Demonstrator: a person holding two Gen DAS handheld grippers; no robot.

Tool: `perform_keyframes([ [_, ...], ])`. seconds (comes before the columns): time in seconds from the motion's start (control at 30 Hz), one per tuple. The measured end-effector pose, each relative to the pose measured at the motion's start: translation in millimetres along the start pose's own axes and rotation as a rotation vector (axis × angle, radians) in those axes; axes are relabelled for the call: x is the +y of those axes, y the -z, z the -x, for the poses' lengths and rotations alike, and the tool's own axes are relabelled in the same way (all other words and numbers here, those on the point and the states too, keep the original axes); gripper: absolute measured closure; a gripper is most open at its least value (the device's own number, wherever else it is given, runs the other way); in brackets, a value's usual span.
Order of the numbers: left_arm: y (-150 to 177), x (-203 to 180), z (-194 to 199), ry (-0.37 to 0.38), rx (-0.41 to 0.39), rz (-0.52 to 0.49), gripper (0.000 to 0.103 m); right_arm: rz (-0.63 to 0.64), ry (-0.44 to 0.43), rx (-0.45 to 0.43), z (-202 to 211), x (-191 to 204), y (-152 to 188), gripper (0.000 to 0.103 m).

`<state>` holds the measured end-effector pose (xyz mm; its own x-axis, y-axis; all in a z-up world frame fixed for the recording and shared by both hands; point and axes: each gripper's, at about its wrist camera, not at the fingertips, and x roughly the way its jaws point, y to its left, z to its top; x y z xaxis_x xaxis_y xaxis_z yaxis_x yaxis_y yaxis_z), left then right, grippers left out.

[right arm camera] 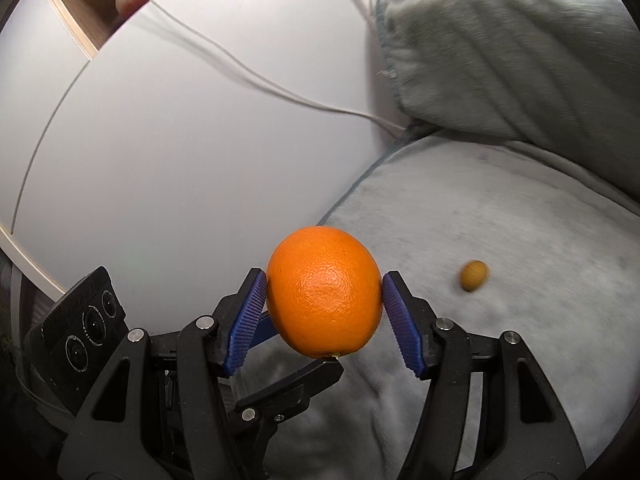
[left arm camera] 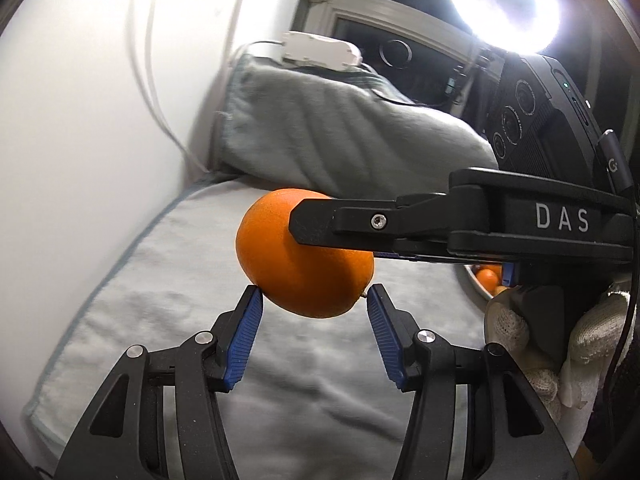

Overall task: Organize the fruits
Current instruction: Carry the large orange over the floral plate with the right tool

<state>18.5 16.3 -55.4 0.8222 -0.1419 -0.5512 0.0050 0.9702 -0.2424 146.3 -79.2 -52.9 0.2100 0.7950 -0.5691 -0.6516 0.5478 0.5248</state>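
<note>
I have the orange (right arm camera: 324, 292) in the right gripper (right arm camera: 324, 304), its blue ribbed pads (right arm camera: 246, 320) pressed against opposite sides of the fruit, so the jaws are clenched on it and it hangs clear above the towel (right arm camera: 500, 240). The left gripper (left arm camera: 314, 300) comes in from below and across: its pad tips sit right at the orange's lower flanks, the jaws spread about as wide as the fruit. I cannot tell whether they touch the skin or stand just off it, so I judge them released for now. This crossed arrangement reads to me as a handover, each pair of fingers taking a different axis so they do not collide.

The orange is a slightly oval ball with a pebbled, matte-gloss rind and a small stem nub at the bottom; firm, I would guess, but apt to roll. The towel is pale grey, soft and napped, good for stopping fruit from rolling. A small tan oval fruit (right arm camera: 474, 275) lies on it to the right, well apart. In the left view a metal bowl (left arm camera: 478, 286) holding more orange fruit peeks from behind the right gripper.
</note>
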Motion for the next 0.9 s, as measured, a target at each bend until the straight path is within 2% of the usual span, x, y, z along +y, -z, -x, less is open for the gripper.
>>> perform_keyframes([
  [0.57,3.1,-96.1,-29.1,0.156,0.048,-0.124,0.049,-0.110,0.107,-0.120,102.0,-61.2,37.4,0.040],
  [0.9,2.7,-143.3,-51.3,0.219,0.078,-0.180,0.049,-0.178,0.153,-0.177,149.6,-99.2,56.5,0.040],
])
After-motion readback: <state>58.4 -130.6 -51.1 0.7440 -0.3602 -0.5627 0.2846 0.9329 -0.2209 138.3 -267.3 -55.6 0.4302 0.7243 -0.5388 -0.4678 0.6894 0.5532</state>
